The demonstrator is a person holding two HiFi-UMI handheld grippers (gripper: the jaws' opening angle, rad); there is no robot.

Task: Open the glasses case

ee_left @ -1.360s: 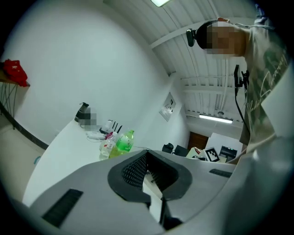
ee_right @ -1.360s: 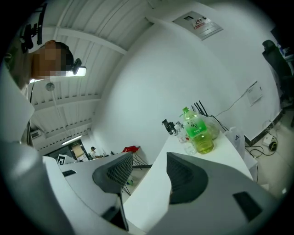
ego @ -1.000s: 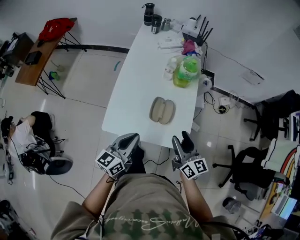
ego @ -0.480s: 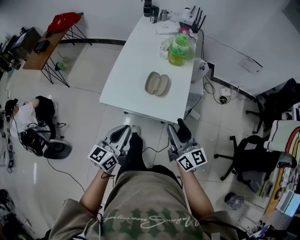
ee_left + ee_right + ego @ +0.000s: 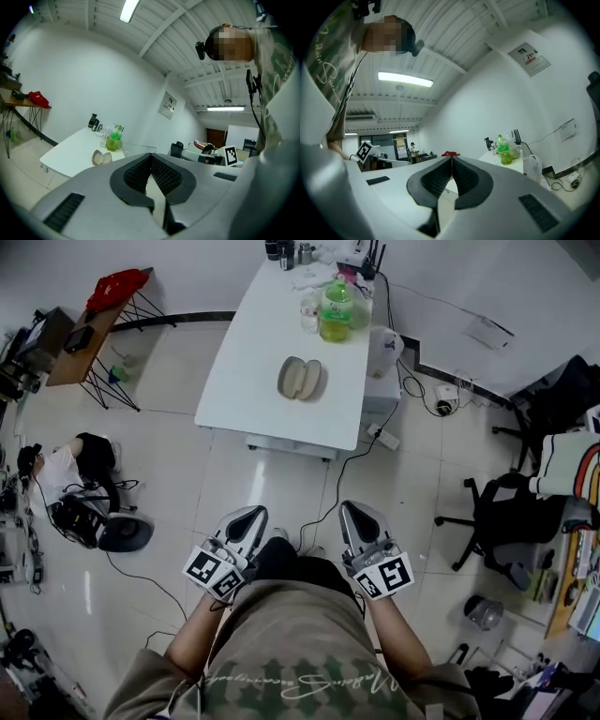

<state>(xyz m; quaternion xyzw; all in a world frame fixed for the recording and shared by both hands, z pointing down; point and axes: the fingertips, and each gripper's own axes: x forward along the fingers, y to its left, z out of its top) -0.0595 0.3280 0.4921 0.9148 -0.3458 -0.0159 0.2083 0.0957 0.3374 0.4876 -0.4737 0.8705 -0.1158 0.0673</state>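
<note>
This looks like an office or lab workroom: a long white table (image 5: 234, 381) on a tiled floor (image 5: 159, 409), swivel office chairs (image 5: 492, 517), a router (image 5: 358, 256) (cables (image 5: 412, 390) trailing nearby) and fluorescent strip lights (image 5: 405, 78) on a ribbed ceiling.

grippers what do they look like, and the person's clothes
Both the left gripper and right gripper have smooth grey rounded shells tapering to fingers lined in black ribbing. Each carries a white cube with black square markers. The person wears a short-sleeved olive shirt.
</note>
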